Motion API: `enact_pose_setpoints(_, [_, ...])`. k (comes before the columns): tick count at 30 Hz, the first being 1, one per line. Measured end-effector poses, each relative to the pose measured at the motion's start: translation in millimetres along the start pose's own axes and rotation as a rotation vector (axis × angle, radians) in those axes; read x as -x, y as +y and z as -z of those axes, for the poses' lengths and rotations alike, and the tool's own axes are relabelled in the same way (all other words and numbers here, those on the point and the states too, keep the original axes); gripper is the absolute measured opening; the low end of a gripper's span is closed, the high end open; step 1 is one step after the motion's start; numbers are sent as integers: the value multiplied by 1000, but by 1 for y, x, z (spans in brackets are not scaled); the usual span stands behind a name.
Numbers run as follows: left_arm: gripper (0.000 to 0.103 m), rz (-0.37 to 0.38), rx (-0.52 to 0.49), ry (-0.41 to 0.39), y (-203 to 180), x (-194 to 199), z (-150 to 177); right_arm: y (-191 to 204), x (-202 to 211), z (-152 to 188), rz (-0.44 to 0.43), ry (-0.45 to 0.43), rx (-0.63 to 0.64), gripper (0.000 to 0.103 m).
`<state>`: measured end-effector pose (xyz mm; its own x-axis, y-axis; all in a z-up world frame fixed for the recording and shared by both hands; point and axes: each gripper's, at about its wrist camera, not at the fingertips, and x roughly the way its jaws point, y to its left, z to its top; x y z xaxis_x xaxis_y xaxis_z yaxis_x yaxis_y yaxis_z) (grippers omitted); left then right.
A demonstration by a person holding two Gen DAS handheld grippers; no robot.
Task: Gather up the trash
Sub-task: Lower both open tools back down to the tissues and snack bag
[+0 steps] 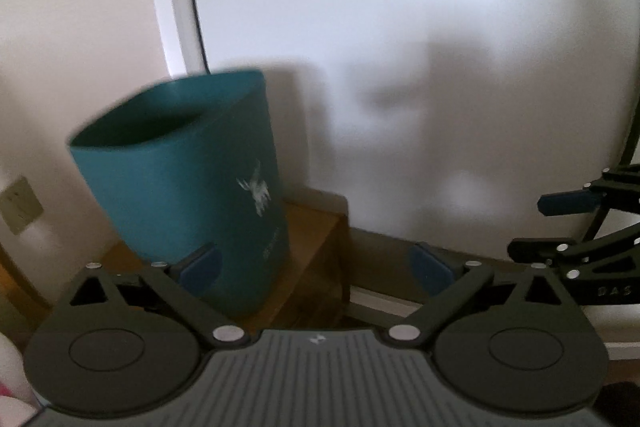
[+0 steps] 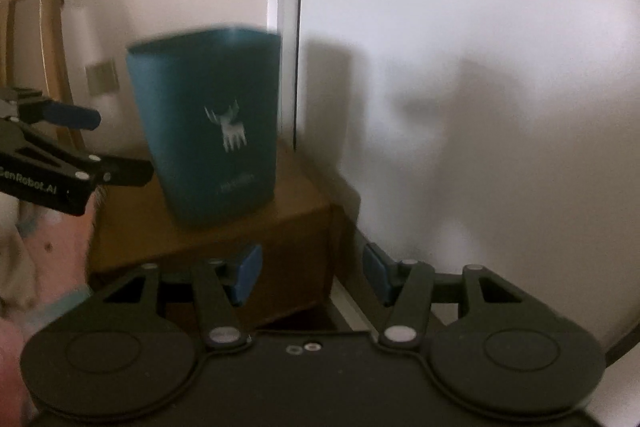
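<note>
- The teal trash bin point(image 2: 208, 123) sits upright on a small brown wooden stand point(image 2: 224, 243), tucked in a corner where a cream wall meets a white door point(image 2: 480, 87). It's got a white deer logo on its front face.
- The bin is toward the back of the stand's top, closer to the right edge than the left in the right wrist view. There's a bare strip of wood in front of it.
- Can't see what's inside the bin, it's just dark in there from the left wrist view, and everything's a bit blurry.
- Left gripper point(image 1: 316, 267): jaws spread really wide, nothing between them. The bin is just past its left blue pad, not gripped.
- Right gripper point(image 2: 314, 273): jaws apart too, not as wide, and empty. It points at the stand's front right corner, short of the bin.
- Each gripper shows up at the side of the other's view, so they're side by side.
- A tan wall plate point(image 2: 102, 77) is on the cream wall left of the bin.
</note>
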<state>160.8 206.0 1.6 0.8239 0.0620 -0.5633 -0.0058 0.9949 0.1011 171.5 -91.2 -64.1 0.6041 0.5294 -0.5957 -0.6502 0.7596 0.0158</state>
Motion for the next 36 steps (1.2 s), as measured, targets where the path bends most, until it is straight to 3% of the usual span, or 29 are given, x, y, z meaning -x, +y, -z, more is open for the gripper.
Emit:
enact_pose_setpoints(9, [101, 33, 101, 180, -11, -144, 60, -49, -110, 71, -24, 166, -18, 55])
enact_pose_setpoints(13, [101, 20, 86, 252, -19, -206, 99, -65, -162, 105, -40, 255, -19, 55])
enact_pose_setpoints(24, [101, 27, 82, 459, -40, -340, 207, -68, -291, 188, -132, 469, -11, 55])
enact_pose_setpoints(26, [101, 42, 140, 526, -42, -363, 229, -69, -308, 202, -138, 504, -24, 55])
enact_pose_setpoints(29, [101, 21, 331, 640, -33, -397, 266, -72, -334, 224, -152, 541, -57, 55])
enact_pose_setpoints(36, [101, -231, 755, 754, -4, -440, 343, -78, -384, 260, -161, 591, -99, 55])
